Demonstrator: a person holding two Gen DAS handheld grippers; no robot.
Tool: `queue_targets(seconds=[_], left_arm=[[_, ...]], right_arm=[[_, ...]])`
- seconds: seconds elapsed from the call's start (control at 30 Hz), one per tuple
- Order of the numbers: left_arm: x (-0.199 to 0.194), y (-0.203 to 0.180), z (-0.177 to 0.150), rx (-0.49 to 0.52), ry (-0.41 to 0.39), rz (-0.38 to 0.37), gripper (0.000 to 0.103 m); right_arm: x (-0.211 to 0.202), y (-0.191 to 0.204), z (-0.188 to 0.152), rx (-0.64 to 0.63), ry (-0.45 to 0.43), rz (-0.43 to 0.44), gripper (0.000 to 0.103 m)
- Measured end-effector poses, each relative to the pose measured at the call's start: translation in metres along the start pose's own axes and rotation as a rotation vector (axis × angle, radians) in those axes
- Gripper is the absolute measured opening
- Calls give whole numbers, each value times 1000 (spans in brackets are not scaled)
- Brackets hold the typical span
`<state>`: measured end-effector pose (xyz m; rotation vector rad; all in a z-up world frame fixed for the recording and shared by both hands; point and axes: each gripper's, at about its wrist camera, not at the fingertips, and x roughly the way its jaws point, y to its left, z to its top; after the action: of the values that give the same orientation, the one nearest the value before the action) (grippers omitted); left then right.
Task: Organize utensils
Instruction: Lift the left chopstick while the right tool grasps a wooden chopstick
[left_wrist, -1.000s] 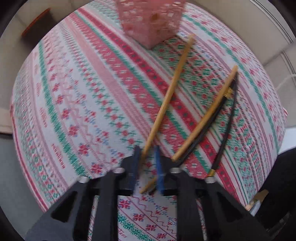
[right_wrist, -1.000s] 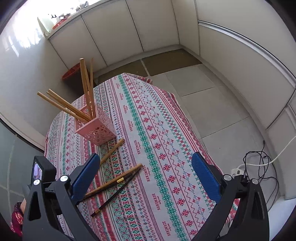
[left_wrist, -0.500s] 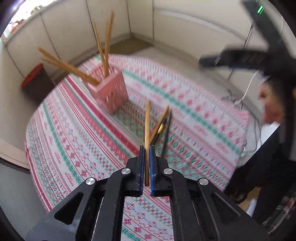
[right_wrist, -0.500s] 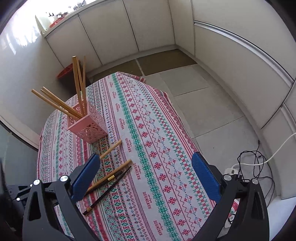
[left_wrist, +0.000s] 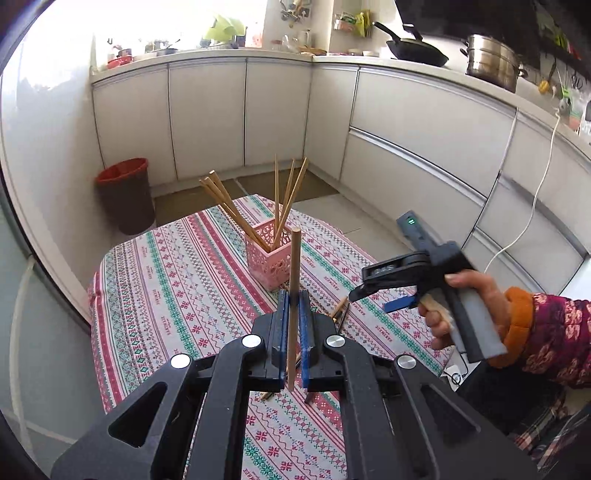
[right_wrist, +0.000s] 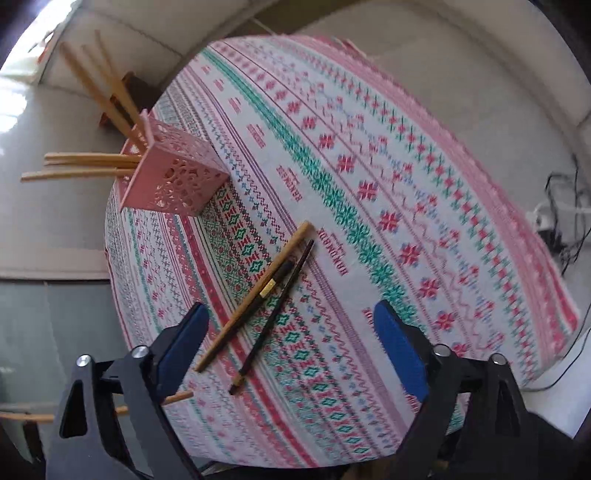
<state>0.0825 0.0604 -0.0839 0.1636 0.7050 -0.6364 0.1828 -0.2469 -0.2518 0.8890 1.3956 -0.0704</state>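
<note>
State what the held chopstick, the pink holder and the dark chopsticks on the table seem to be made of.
Held chopstick: likely bamboo or wood, matte tan, unpainted. Pink holder: probably moulded plastic, given its uniform colour and lace-like cutouts. Dark chopsticks: black with a slight sheen and a gold band; lacquered wood or plastic, unclear which.

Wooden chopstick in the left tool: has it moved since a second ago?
Yes. The wooden chopstick, then flat on the tablecloth, is now lifted upright in the left tool, facing the pink holder.
</note>
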Motion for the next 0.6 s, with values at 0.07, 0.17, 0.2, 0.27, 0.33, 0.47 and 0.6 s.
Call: queue_targets(seconds=[0.07, 0.17, 0.2, 0.27, 0.33, 0.47, 0.6], left_arm=[[-1, 5, 0, -8, -1, -2, 4], [-3, 11, -2, -17, 1, -1, 4], [-2, 13, -3, -23, 1, -3, 4], [-4, 16, -3, -30, -2, -3, 4], [-5, 18, -2, -34, -8, -1, 4], [-5, 21, -2, -43, -8, 6, 4], [-2, 25, -2, -56, 2, 19, 5]], right_arm=[[10, 1, 8, 23, 1, -21, 48], [22, 0, 19, 62, -7, -40, 42], [27, 1, 22, 66, -3, -59, 40], [34, 4, 28, 68, -8, -82, 35], [43, 6, 33, 76, 0, -90, 32], [51, 24, 34, 49, -22, -124, 26], [58, 38, 32, 22, -79, -171, 17]])
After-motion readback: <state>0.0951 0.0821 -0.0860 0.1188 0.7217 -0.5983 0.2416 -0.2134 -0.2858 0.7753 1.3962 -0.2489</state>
